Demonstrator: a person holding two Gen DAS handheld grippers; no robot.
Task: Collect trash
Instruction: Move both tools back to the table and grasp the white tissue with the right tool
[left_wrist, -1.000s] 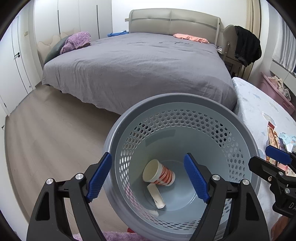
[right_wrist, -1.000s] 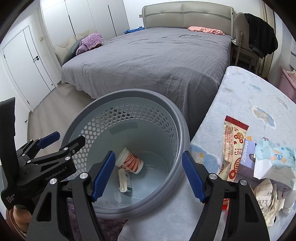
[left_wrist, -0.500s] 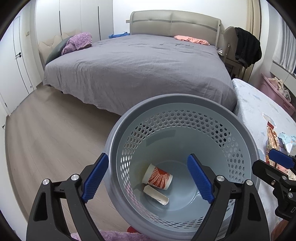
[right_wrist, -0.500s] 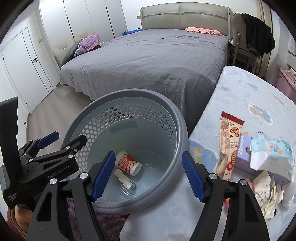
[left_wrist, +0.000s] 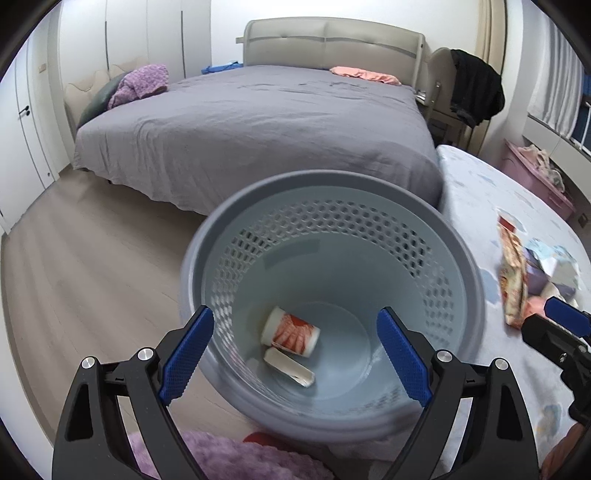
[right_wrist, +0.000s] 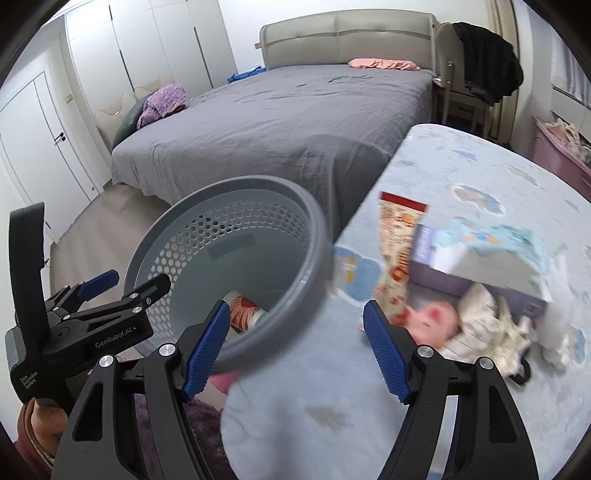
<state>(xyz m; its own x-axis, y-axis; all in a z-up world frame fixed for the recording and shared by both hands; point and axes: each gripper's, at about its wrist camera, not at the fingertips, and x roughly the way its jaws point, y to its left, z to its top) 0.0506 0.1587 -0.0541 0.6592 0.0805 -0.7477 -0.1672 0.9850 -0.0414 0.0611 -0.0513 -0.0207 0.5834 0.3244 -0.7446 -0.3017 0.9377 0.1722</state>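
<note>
A grey perforated trash basket (left_wrist: 328, 188) stands beside a low bed with a light blue patterned cover (right_wrist: 461, 170). Inside it lie a red and white paper cup (left_wrist: 291, 330) and a white crumpled piece (left_wrist: 290, 366). My left gripper (left_wrist: 295, 354) is open and empty above the basket's near rim. My right gripper (right_wrist: 295, 349) is open and empty, over the basket rim (right_wrist: 314, 236) and the cover's edge. On the cover lie a red snack wrapper (right_wrist: 400, 236), a purple box (right_wrist: 443, 273), a blue and white pack (right_wrist: 491, 247), a pink piece (right_wrist: 436, 317) and crumpled white paper (right_wrist: 495, 332).
A large bed with a grey cover (left_wrist: 258, 122) stands behind the basket. A chair with a black jacket (left_wrist: 476, 88) is at the back right. White wardrobe doors (right_wrist: 44, 147) line the left wall. A purple fluffy rug (left_wrist: 229, 458) lies under the basket's near side.
My right gripper has swung to the right, from over the basket towards the trash on the blue cover. My left gripper has pulled back a little from the basket. The cup has rolled slightly.
</note>
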